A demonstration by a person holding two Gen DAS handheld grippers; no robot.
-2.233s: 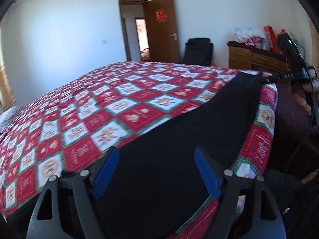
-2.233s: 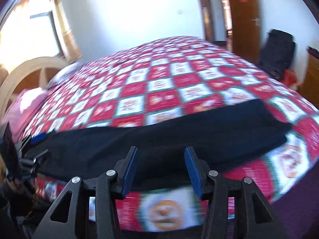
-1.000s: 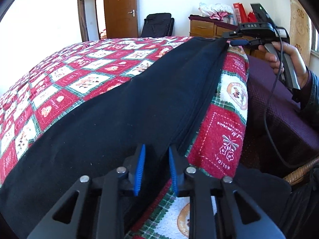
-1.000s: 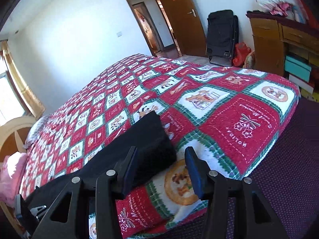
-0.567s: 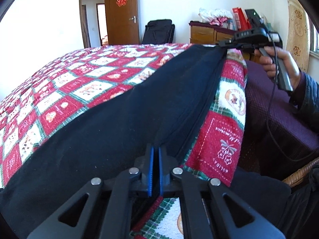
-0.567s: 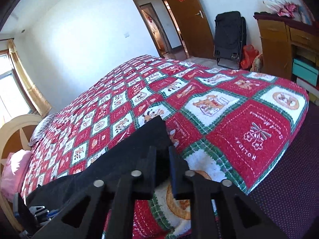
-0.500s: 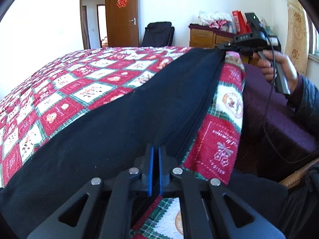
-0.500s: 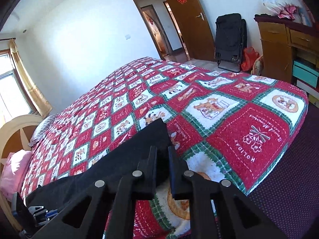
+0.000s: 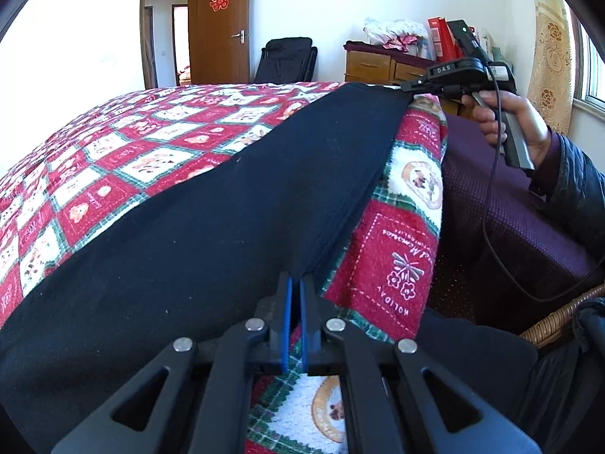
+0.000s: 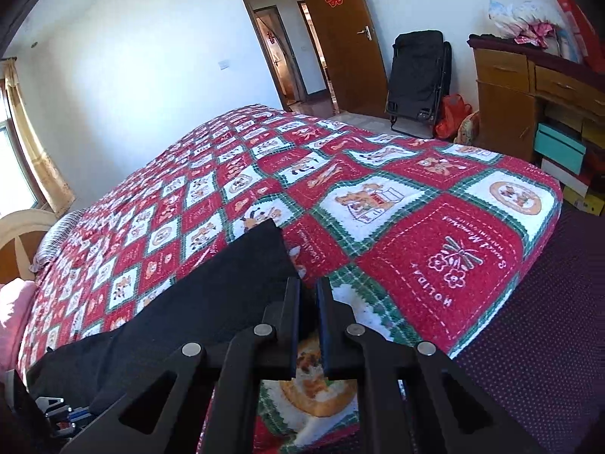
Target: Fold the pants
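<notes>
Black pants (image 9: 211, 227), one pair; two grippers' jaws clenched on its near edge.

Right tongs (image 10: 309, 283) pinch the black pants' (image 10: 211, 302) corner on the quilt (image 10: 435, 227).

pants (image 9: 211, 227) along near edge of bed quilt (image 10: 397, 227), a hand-held gripper (image 9: 294, 287) at each end (image 10: 308, 287)
</notes>
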